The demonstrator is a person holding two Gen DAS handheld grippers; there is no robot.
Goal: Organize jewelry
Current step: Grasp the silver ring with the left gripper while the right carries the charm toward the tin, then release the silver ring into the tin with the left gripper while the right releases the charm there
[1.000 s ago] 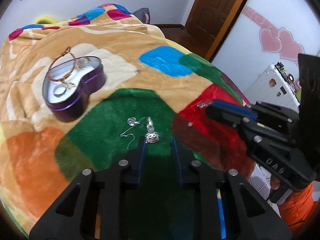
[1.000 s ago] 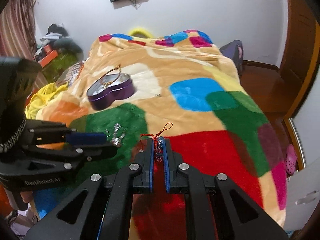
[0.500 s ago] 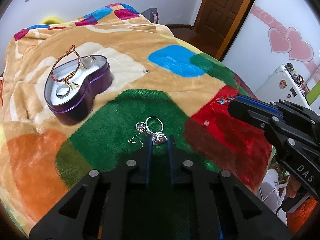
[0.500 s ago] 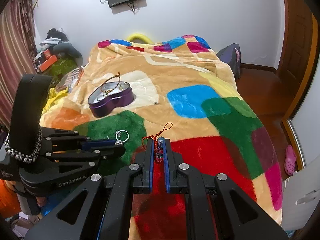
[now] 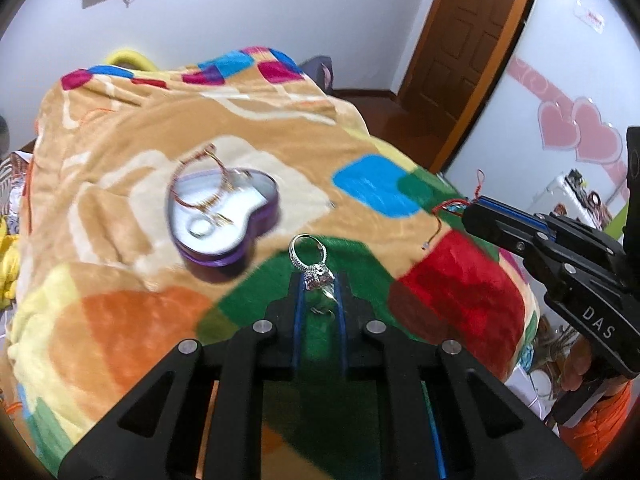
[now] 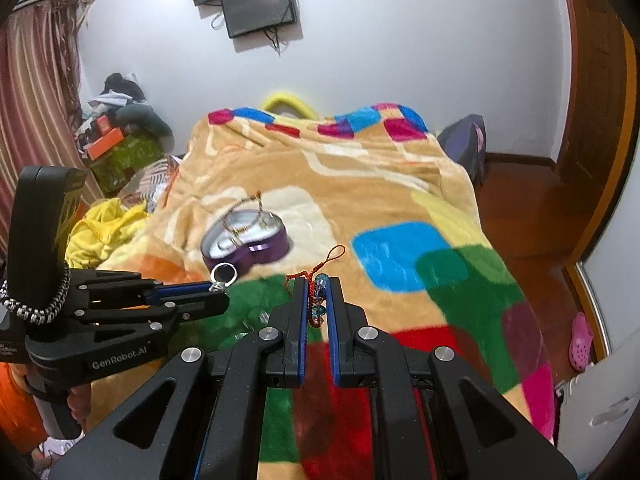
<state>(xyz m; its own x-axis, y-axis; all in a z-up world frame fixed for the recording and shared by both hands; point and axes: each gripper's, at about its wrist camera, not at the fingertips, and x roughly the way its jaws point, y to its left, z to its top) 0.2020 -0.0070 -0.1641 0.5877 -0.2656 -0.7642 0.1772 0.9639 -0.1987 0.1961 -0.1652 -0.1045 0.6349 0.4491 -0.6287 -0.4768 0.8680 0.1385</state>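
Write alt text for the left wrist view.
The left claw pinches a silver ring above a colourful blanket. Beyond sits a purple heart-shaped tin holding a bracelet and a ring; at right, the right claw grips a red-corded charm.

Left tool point(image 5: 318, 280) clamped and raised, right tool point(image 6: 318, 300) clamped alongside

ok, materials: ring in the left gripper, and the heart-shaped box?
Ring: looks like silver-toned metal, polished, with a sparkly stone cluster; the bright glints suggest it. Heart-shaped box: probably tin, with glossy purple walls and a pale, matte-looking inside, though motion blur leaves the lining unclear. Left gripper pinches the ring.
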